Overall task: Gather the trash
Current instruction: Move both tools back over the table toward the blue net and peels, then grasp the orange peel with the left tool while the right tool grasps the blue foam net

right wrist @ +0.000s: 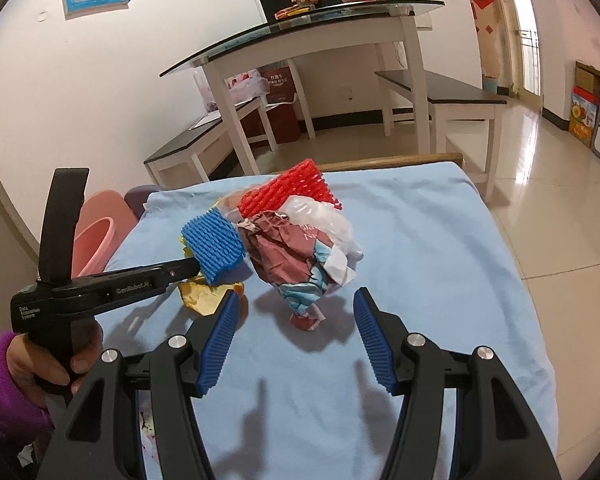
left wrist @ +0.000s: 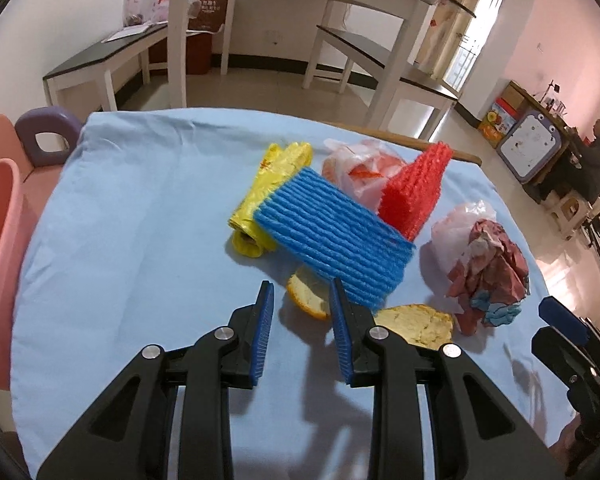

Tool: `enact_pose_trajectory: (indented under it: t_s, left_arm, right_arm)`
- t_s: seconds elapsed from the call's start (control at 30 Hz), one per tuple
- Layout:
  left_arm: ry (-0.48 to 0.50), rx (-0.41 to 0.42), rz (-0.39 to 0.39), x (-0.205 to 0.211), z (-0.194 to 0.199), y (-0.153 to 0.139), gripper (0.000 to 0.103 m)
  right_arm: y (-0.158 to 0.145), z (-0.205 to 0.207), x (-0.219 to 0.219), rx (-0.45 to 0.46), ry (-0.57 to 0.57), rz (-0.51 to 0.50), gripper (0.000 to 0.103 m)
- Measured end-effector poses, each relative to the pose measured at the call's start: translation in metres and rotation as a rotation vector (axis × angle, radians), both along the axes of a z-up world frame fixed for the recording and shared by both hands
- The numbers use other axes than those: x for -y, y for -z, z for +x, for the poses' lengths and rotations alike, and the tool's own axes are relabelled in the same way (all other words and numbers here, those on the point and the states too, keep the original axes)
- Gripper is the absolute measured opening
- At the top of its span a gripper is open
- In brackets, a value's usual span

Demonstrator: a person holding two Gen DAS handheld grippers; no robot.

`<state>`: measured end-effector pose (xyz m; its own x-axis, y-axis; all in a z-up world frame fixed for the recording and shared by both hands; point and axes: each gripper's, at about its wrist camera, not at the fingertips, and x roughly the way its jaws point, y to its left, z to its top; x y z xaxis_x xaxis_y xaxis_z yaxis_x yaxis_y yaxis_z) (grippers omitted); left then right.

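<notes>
I see trash piled mid-desk: blue foam net [left wrist: 336,236] lying over yellow bag roll [left wrist: 266,196], red foam net [left wrist: 414,192] propped up behind. Crumpled paper wad [left wrist: 488,272] to the right, 2 orange peels [left wrist: 308,294] nearest me, w/ clear plastic bag [left wrist: 356,168] at back.

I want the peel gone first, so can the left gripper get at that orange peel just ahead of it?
Probably yes: the left gripper is open, and the orange peel lies between its fingertips, nothing blocking.

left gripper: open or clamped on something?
Open. The left gripper has a clear gap between its pads, with the orange peel lying ahead, ungripped.
</notes>
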<state>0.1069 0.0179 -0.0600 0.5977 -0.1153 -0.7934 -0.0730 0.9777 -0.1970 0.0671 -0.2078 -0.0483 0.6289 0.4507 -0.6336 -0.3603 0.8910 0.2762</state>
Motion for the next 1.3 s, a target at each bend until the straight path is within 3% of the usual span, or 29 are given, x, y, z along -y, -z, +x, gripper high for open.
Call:
enact_pose_trajectory:
  t_s: [0.07,0.1,0.17,0.2,0.47,0.67,0.87,1.0,1.3]
  left_arm:
    - [0.001,0.003,0.001,0.000,-0.001,0.000,0.027]
    - [0.004,0.006,0.004,0.001,-0.001,0.001,0.017]
    - [-0.003,0.012,0.009,-0.003,-0.004,0.000,0.012]
    - [-0.010,0.016,0.011,-0.004,-0.005,-0.001,0.004]
    - [-0.040,0.066,0.026,-0.019,-0.035,-0.018,0.003]
    - [-0.074,0.089,0.033,-0.032,-0.063,-0.027,0.003]
    - [-0.109,0.112,0.084,-0.050,-0.094,-0.033,0.003]
    - [-0.125,0.114,0.076,-0.060,-0.108,-0.033,0.003]
    - [-0.141,0.115,0.043,-0.073,-0.125,-0.028,0.003]
  right_arm:
    - [0.000,0.001,0.001,-0.002,0.000,0.002,0.058]
    - [0.001,0.001,0.001,-0.003,0.001,0.003,0.058]
    - [0.001,0.001,0.001,-0.006,0.002,0.006,0.058]
    - [0.001,0.002,0.001,-0.007,0.002,0.009,0.058]
    - [0.000,0.004,-0.003,-0.022,-0.013,0.033,0.058]
    - [-0.004,0.000,-0.026,-0.025,-0.095,0.056,0.058]
    - [0.004,0.008,-0.051,-0.098,-0.138,0.054,0.058]
    - [-0.002,0.008,-0.073,-0.132,-0.230,0.134,0.058]
    - [-0.005,-0.005,-0.147,-0.148,-0.441,0.105,0.058]
